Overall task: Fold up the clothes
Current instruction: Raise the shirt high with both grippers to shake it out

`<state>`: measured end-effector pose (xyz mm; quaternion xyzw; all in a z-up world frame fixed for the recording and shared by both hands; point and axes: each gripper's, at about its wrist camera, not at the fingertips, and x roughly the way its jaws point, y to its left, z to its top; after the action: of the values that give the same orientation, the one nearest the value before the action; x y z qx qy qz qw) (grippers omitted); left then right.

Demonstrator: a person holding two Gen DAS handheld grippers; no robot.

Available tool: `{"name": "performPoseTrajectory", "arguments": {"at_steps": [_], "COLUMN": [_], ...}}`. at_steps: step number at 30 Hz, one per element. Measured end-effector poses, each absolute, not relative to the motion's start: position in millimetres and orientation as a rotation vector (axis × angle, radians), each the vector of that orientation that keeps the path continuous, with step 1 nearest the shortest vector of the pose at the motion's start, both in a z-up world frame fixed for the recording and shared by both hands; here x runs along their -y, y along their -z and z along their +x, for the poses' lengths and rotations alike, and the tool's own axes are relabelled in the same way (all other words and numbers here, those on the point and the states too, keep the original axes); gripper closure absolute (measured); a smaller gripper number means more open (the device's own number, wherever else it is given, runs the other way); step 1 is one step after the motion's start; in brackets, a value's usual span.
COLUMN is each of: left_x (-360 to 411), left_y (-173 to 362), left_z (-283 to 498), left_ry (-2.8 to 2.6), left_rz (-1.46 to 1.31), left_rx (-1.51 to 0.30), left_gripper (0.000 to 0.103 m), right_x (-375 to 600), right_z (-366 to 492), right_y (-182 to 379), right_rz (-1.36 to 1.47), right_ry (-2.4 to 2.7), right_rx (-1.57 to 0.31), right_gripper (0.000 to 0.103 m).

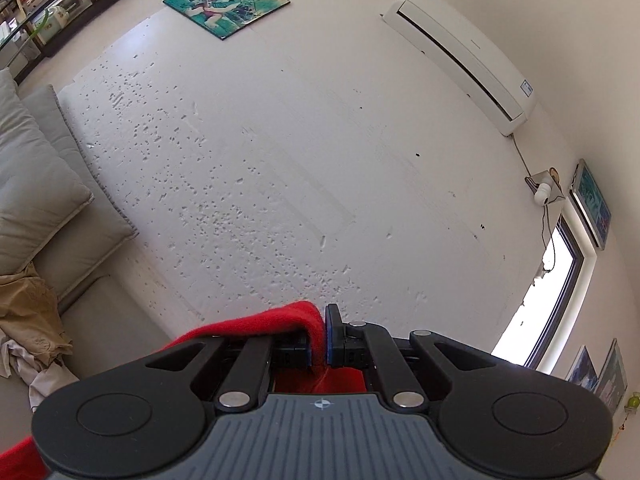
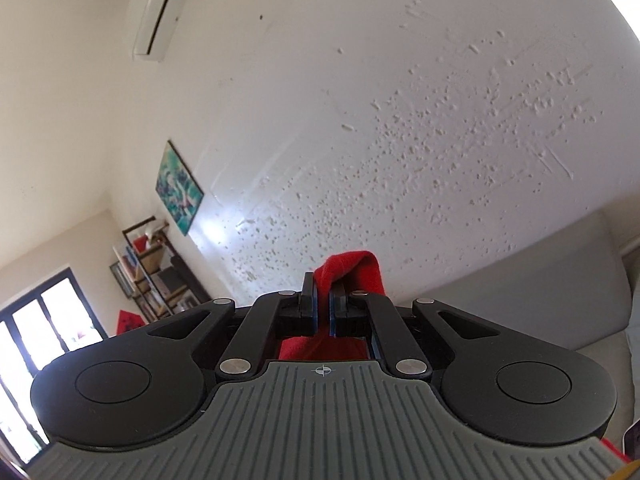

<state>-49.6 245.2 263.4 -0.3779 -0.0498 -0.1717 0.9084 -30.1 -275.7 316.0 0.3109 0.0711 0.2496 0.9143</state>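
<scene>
gripping a red garment (image 1: 256,322) between closed jaws, the left gripper (image 1: 319,336) and right gripper (image 2: 322,304) each clamp a fold of it, raised before a pitted white wall (image 1: 280,152).

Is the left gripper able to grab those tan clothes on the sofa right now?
Probably not yet. The left gripper is shut on the red cloth and aimed at the wall, while the tan clothes lie off to the side.
</scene>
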Motion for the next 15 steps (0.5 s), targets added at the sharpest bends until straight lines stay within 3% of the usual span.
{"name": "performPoseTrajectory", "arguments": {"at_steps": [4,9,11,15], "left_x": [-241.6,-223.8,-215.9,-205.6], "left_y": [-247.6,-222.7,-237.8,-290.7], "left_z": [1.9,129.3,166.5,168.6], "left_ry": [0.308,0.194,0.161,0.210], "left_rz": [-0.766,-0.706,-0.658,-0.553], "left_rx": [-0.033,-0.303,-0.302,-0.083], "left_gripper": [0.099,0.099,0.100,0.099], "right_x": [267.8,243.7,241.1,249.4], "right_z": [3.8,117.6,160.8,185.4], "right_y": [-308.1,-268.7,-262.7,-291.5], "right_rz": [0.592,0.505,0.508,0.571], "right_ry": [-0.474,-0.360,-0.302,-0.305], "right_rx": [-0.198,-0.372,-0.398,-0.268], "right_gripper": [0.098,0.098,0.098,0.098]}}
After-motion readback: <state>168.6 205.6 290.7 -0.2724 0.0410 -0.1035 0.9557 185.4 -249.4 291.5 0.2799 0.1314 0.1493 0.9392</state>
